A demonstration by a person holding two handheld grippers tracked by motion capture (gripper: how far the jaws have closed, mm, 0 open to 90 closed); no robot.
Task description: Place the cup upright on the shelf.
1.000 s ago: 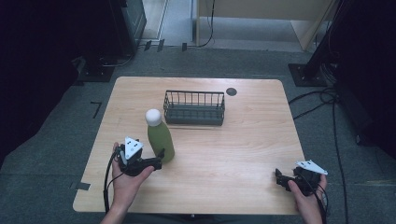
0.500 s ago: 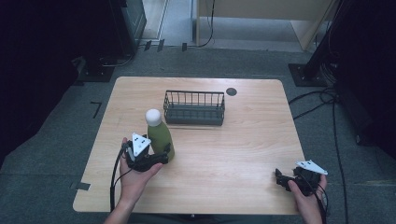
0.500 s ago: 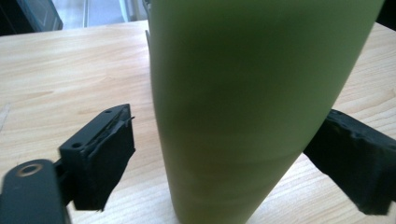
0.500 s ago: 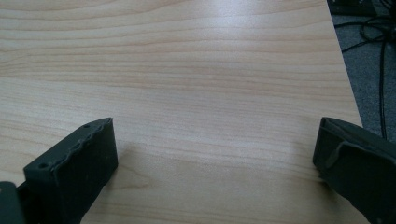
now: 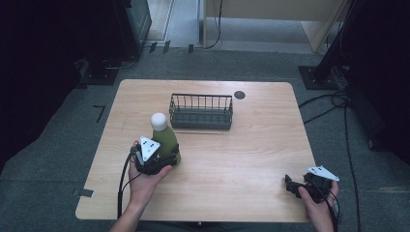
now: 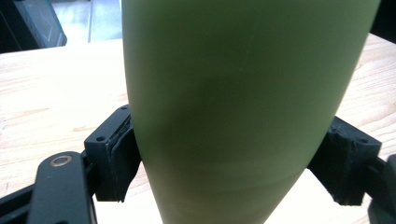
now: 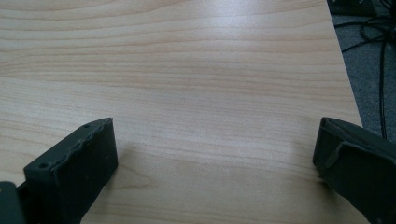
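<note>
A green bottle [image 5: 166, 138] with a white round cap [image 5: 158, 120] stands upright on the wooden table [image 5: 251, 154], left of centre. My left gripper [image 5: 167, 155] holds it low on the body. In the left gripper view the bottle [image 6: 243, 102] stands between the jaws and both pads [image 6: 122, 154] press against its sides. My right gripper [image 5: 290, 184] rests near the table's front right corner. It is open in the right gripper view [image 7: 215, 163], with bare wood between its fingers [image 7: 79, 163].
A black wire basket [image 5: 200, 112] stands just behind the bottle, toward the back middle of the table. A small dark round disc [image 5: 239, 94] lies behind the basket. Cables [image 5: 333, 104] run on the floor to the right.
My left gripper has moved forward and right, up to the bottle, and its jaws now stand on either side of the body. The right gripper has stayed put.
</note>
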